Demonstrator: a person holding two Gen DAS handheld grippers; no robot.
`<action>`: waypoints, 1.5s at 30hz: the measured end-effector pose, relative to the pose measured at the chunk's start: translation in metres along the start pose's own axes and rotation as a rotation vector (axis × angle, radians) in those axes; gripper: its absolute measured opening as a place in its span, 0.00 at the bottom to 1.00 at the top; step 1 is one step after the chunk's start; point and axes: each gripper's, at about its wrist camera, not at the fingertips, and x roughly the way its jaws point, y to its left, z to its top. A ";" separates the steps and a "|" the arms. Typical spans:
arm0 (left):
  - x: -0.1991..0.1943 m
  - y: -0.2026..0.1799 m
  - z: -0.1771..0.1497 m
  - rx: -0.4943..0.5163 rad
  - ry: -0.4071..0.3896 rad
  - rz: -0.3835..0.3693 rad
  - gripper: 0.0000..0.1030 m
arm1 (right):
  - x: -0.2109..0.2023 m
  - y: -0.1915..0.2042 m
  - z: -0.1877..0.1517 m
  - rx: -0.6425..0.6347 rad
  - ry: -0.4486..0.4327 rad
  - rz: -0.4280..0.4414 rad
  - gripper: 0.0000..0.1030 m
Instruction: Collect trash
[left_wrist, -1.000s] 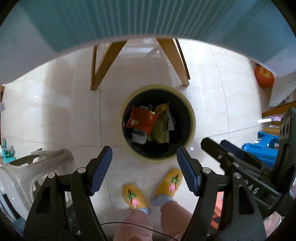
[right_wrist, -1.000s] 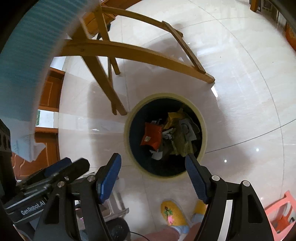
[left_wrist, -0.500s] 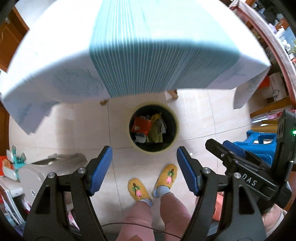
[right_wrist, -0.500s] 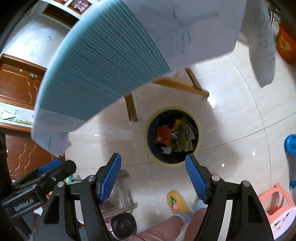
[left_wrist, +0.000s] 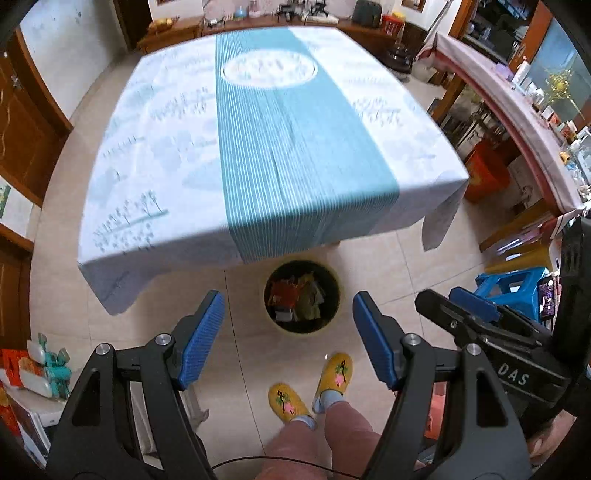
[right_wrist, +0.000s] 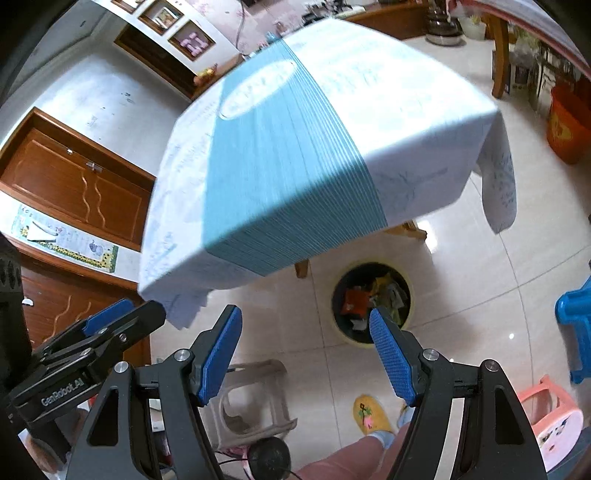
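The left tongs (left_wrist: 288, 325) stand released, blue pads wide apart with nothing between them, pointing steeply down at the tiled floor (left_wrist: 388, 266). The right tongs (right_wrist: 306, 350) are released too, their pads spread and empty. Each pair shows at the edge of the other's view: the right tongs at the right side of the left wrist view, the left tongs at the lower left of the right wrist view.

Beyond the pads, on the floor, stands the round bin (left_wrist: 302, 295) with a pale yellow rim and a dark inside. The trash (left_wrist: 295, 295) lies in it: an orange-red wrapper, yellowish-green wrappers and some white scraps, heaped together. In the right wrist view the bin (right_wrist: 371, 304) sits just past the right-hand pad, which covers part of its near rim.

Near the bin, on the viewer's side, are the person's feet in yellow slippers (left_wrist: 310, 387) with flower patterns, and pink trouser legs.

Behind the bin is the surface (left_wrist: 258, 147), covered by a white cloth with a striped teal band down the middle and a pale oval near the far end; the cloth's near edge hangs just above the bin's far side. A wooden leg shows below the cloth in the right wrist view.

A grey plastic stool (right_wrist: 251, 402) stands low on the left, a blue stool (left_wrist: 517, 280) to the right, and a pink stool (right_wrist: 554, 417) at the lower right corner.
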 end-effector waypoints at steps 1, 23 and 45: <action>-0.009 0.002 0.001 0.000 -0.011 -0.004 0.67 | -0.009 0.007 0.001 -0.006 -0.008 0.000 0.71; -0.078 -0.004 0.021 -0.008 -0.156 -0.007 0.67 | -0.085 0.065 0.030 -0.151 -0.129 -0.066 0.71; -0.071 -0.030 0.055 -0.069 -0.193 0.063 0.67 | -0.107 0.066 0.080 -0.245 -0.186 -0.133 0.71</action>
